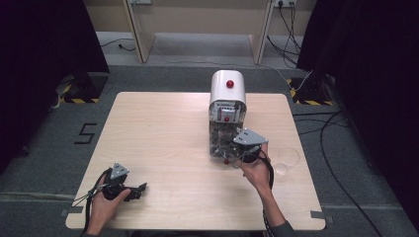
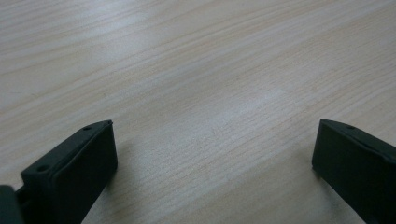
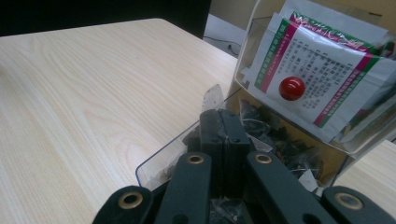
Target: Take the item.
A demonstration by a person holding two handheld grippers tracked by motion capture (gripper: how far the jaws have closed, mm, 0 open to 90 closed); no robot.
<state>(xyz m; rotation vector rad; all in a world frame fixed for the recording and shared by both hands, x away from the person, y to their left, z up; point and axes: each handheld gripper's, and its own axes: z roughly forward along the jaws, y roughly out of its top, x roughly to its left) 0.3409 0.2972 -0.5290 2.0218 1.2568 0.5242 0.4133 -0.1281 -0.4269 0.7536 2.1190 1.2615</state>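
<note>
Reaching with right gripper (image 1: 236, 159) into the open clear drawer (image 3: 161, 163) at the foot of the dispenser (image 1: 227, 116), mid-tabletop (image 1: 163, 143), toward its far edge. Jaws pressed together in the right gripper view, tips down among small tea bags (image 3: 271, 140) heaped in the drawer; a corner of clear wrapper (image 3: 214, 97) poking up just past the tips. Whether a bag is actually pinched between them: cannot tell.

Upper clear bin holding printed sachets (image 3: 317, 70), red knob (image 3: 292, 88) on its front. White domed top carrying a second red knob (image 1: 230, 83).

Resting left gripper (image 1: 136, 191) low at the near left corner of the tabletop, jaws wide apart, nothing between them, bare wood ahead in the left gripper view.

Clear glass cup (image 1: 286, 159) standing near the right edge, just beside the right hand (image 1: 257, 173).

Judging the step: picking one tea bag out of the drawer, probably for the cup. Next move calling for a slow lift straight back out of the drawer, checking that one bag comes alone and neighbours are not dragging over the drawer lip, then swinging right over the cup.
</note>
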